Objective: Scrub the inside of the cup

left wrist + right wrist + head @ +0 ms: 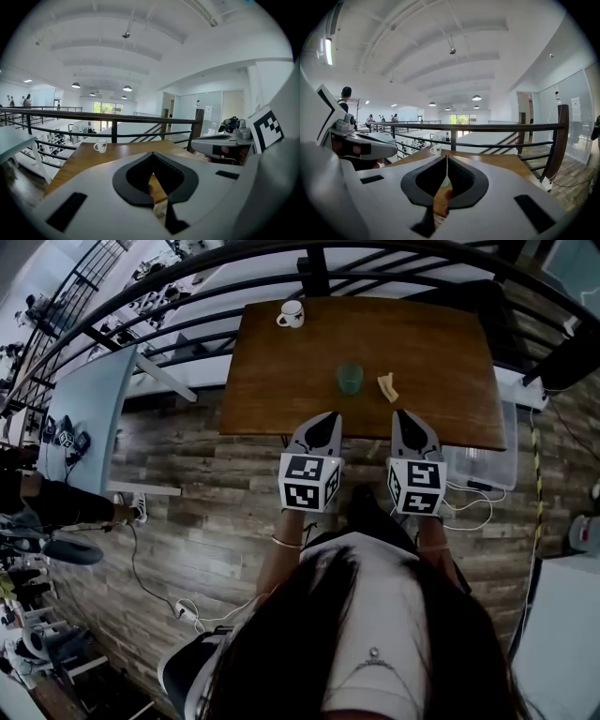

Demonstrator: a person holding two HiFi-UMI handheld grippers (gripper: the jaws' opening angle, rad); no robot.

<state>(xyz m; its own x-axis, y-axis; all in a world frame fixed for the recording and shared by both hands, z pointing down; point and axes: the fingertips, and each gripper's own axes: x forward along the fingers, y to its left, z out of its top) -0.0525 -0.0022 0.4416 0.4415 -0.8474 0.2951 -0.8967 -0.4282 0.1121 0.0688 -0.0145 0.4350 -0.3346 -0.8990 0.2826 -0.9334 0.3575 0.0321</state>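
Note:
A see-through green cup (350, 378) stands upright in the middle of the brown wooden table (450, 343). A pale yellow sponge (387, 386) lies just right of it. My left gripper (328, 416) and right gripper (405, 413) hover side by side over the table's near edge, short of the cup and sponge. Both are shut with nothing held. In the left gripper view the jaws of that gripper (153, 153) meet. The right gripper (446, 157) is closed too, and a sliver of the green cup (446, 183) shows through the slit between its jaws.
A white mug (292, 314) stands at the table's far left corner by a black railing (187, 296). A clear plastic box (483, 465) and cables lie on the floor at the right. A light blue table (94, 418) stands to the left.

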